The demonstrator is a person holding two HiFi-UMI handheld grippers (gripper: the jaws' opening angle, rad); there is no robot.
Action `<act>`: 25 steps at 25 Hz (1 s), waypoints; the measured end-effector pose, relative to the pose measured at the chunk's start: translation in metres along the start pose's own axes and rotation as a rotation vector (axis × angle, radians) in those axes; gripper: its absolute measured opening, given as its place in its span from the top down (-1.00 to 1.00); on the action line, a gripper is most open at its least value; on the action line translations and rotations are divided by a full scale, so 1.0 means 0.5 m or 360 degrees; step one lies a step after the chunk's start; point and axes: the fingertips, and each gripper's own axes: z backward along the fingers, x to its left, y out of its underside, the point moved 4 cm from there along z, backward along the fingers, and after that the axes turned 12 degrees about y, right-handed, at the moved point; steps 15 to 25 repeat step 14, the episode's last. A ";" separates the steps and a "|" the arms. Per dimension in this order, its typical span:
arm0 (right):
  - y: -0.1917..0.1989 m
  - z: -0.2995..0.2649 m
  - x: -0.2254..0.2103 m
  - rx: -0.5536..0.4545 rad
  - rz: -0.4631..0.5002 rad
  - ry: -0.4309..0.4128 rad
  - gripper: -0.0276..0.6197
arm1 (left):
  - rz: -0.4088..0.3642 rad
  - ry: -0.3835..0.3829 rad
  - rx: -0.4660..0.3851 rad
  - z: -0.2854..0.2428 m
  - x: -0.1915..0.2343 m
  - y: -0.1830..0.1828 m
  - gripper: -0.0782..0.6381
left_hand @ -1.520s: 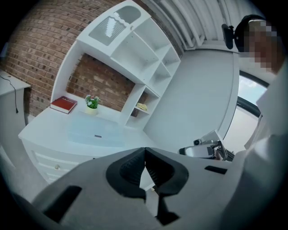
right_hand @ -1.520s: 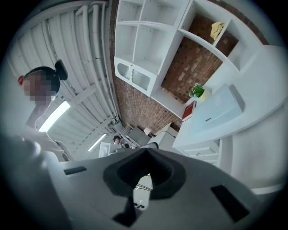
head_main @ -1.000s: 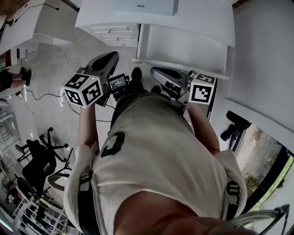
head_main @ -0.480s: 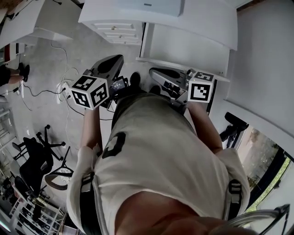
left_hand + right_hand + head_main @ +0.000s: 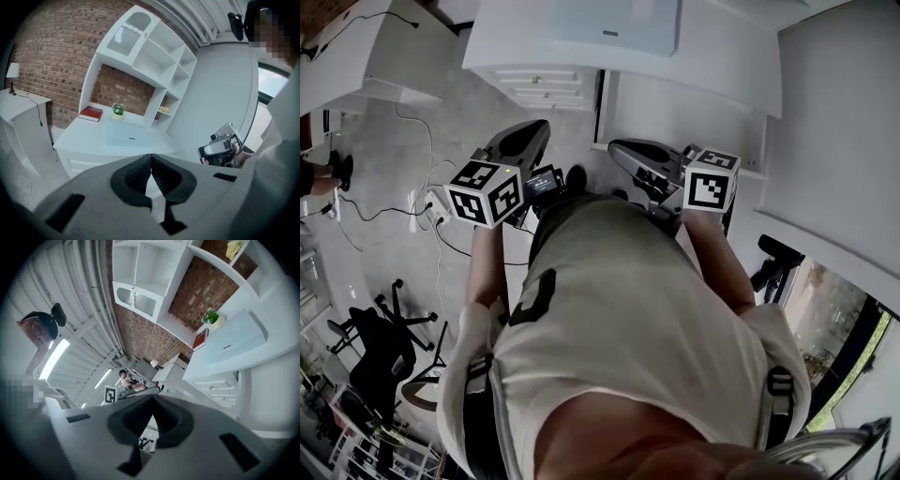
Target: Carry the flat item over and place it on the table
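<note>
The white desk (image 5: 722,47) with its tall shelf unit (image 5: 154,61) stood at twelve o'clock from me, its top running across the upper edge of the head view. A black office chair (image 5: 380,347) sat on the floor at about eight o'clock, well apart from the desk.

The flat item (image 5: 614,23), a pale bluish sheet, lay flat on the desk top at twelve o'clock, near the front edge and away from both my claws. From my left side it showed as a light rectangle (image 5: 129,133) in the middle of the desk.

My left claw (image 5: 539,131) was held out at eleven o'clock from my chest and my right claw (image 5: 617,148) at one o'clock, both short of the desk. The left claw (image 5: 151,161) was clenched, pads meeting with nothing between them. The right claw (image 5: 153,401) was clenched the same way, and empty.

A red book (image 5: 91,113) lay at the back of the desk at ten o'clock from the sheet. A small potted plant (image 5: 118,110) stood just beside it, at eleven o'clock from the sheet.
</note>
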 end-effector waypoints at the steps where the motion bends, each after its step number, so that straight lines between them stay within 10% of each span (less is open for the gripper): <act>1: -0.006 -0.010 -0.001 -0.0003 -0.0004 0.0012 0.88 | -0.0002 0.0007 0.0002 0.000 0.014 -0.006 0.73; 25: -0.022 -0.140 0.010 0.0039 -0.0110 0.0174 0.88 | 0.0129 0.0098 0.0077 0.031 0.165 -0.005 0.73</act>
